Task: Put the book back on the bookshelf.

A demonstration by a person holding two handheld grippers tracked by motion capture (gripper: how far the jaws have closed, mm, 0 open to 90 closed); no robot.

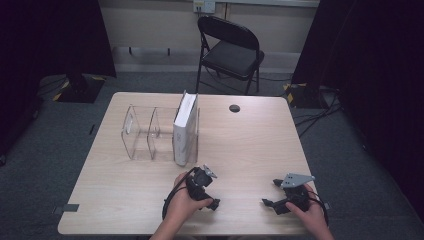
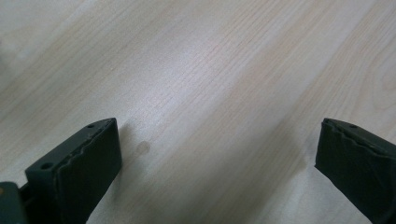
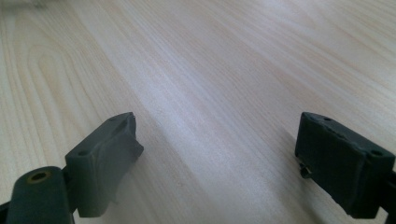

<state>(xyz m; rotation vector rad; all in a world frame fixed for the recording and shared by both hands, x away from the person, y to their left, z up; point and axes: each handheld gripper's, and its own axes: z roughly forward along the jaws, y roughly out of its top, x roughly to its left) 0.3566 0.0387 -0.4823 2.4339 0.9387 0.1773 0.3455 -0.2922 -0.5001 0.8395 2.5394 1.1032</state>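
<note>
You hold two grippers low over the near part of the counter [image 1: 250, 135], one in each hand. Your left gripper [image 1: 207, 187] sits just in front of the book [image 1: 185, 129], close to it but apart from it, and its jaws stand wide apart with nothing between them; in the left gripper view [image 2: 217, 154] you see bare wood grain in the gap. Your right gripper [image 1: 272, 192] is near the front right corner, well apart from the left one, and its jaws are also spread wide and empty; the right gripper view [image 3: 219, 144] looks along them at bare wood. Each gripper carries one grey three-cornered plate on top, and one black cable trails from the left one around your left hand [image 1: 181, 202]. Your right hand [image 1: 311, 212] grips its tool from behind. There is one book, white, standing upright on its edge with the spine toward you. It stands in the rightmost slot of the one clear rack [image 1: 142, 132], against the rack's right wall. The rack stands left of the counter's middle, and you can count two slots to the left of the book, both showing only clear walls. One round dark hole [image 1: 234, 108] sits in the counter near the far edge, right of the book and well apart from it. Beyond the counter stands one black folding chair [image 1: 230, 50] on the grey floor.
</note>
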